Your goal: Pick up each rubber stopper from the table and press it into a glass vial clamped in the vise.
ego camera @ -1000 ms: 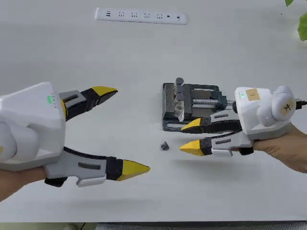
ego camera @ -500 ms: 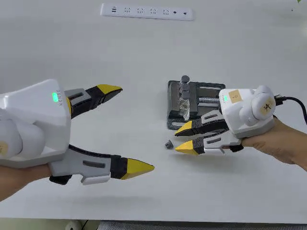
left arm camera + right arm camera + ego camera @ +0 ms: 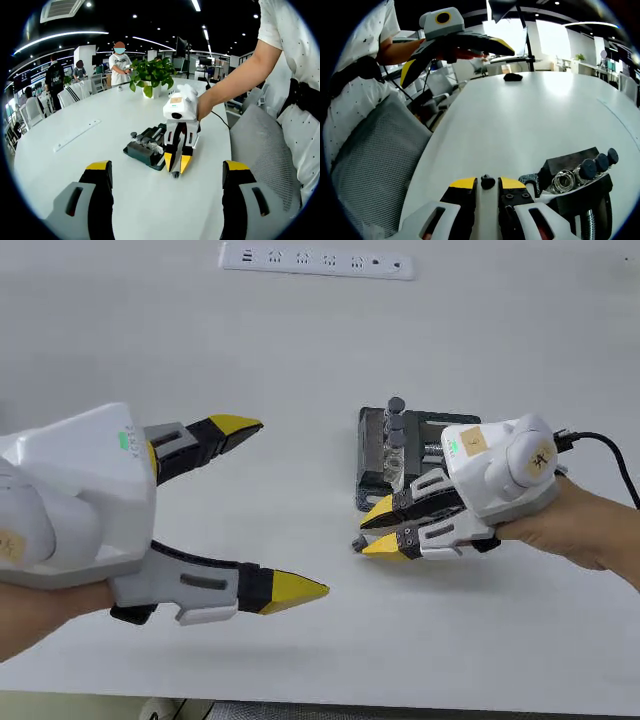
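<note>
My right gripper (image 3: 377,529), jaws narrowly apart, straddles the small dark grey rubber stopper (image 3: 487,181) lying just before the dark metal vise (image 3: 372,455). My left gripper (image 3: 284,508) gapes wide, well off the vise. If I close off-centre, I reckon the stopper could squirt away.

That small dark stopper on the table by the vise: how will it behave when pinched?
The rubber stopper looks tiny between the tips of the right hand-held gripper, so it is probably very light and easily nudged aside. Its rounded shape suggests it may roll or squirt out if pinched off-centre. Being rubber, it likely gives slightly rather than breaking.
</note>
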### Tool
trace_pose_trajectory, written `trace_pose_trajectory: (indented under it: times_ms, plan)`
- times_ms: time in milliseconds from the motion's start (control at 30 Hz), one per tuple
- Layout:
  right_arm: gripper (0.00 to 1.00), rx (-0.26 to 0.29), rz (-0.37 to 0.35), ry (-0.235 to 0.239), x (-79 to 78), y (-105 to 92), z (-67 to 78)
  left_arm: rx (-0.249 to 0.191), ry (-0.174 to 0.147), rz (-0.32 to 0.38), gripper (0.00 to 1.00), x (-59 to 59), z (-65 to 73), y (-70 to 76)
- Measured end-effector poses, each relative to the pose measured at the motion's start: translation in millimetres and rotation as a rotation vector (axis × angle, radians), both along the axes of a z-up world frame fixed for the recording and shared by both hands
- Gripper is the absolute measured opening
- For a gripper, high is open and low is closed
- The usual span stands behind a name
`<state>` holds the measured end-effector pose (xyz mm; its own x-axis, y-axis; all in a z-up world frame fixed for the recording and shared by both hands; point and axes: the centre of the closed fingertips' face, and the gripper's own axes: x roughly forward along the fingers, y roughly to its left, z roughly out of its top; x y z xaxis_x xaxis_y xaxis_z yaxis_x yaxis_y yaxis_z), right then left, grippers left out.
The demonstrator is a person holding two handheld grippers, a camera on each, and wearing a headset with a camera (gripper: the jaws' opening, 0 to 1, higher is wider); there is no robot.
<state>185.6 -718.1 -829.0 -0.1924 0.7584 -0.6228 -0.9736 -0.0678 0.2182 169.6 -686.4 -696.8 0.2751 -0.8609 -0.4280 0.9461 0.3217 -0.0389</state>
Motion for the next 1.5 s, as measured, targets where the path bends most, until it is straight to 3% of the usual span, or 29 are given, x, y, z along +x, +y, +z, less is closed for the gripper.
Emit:
trace_pose_trajectory:
  times_ms: [133, 233, 400, 867, 967, 1133, 1167, 1333, 1500]
  plan:
    - [0.11, -0.015, 0.016, -0.006, -0.3, -1.1, -3.5, 0.0, 0.001, -0.001, 0.9, 0.4, -0.4, 0.4]
    - [0.11, -0.016, 0.017, -0.005, 0.4, -0.9, -4.5, -0.002, 0.001, 0.001, 0.9, 5.2, -6.6, 12.0]
    - [0.08, -0.023, 0.024, -0.006, 0.1, -1.8, -6.1, -0.004, 0.0, 0.0, 0.9, 6.7, -8.1, 15.0]
    - [0.06, -0.013, -0.031, 0.001, 2.1, -1.8, -0.5, -0.007, -0.009, -0.01, 0.88, 7.2, -11.9, 19.6]
    - [0.06, 0.004, -0.058, -0.007, 4.0, -4.3, 10.4, -0.01, -0.014, -0.012, 0.86, 8.1, -11.8, 20.3]
    - [0.06, 0.056, -0.114, -0.039, 7.7, -11.3, 42.2, -0.02, -0.031, -0.021, 0.81, 9.6, -8.6, 16.0]
    - [0.06, 0.077, -0.134, -0.046, 8.7, -12.8, 52.7, -0.025, -0.041, -0.024, 0.79, 8.5, -3.3, 8.4]
    - [0.06, 0.152, -0.193, -0.081, 8.8, -21.1, 96.1, -0.043, -0.052, -0.042, 0.7, 10.2, 3.6, -1.1]
    - [0.06, 0.216, -0.243, -0.11, 7.9, -28.9, 130.8, -0.074, -0.071, -0.066, 0.57, 9.6, 20.5, -18.6]
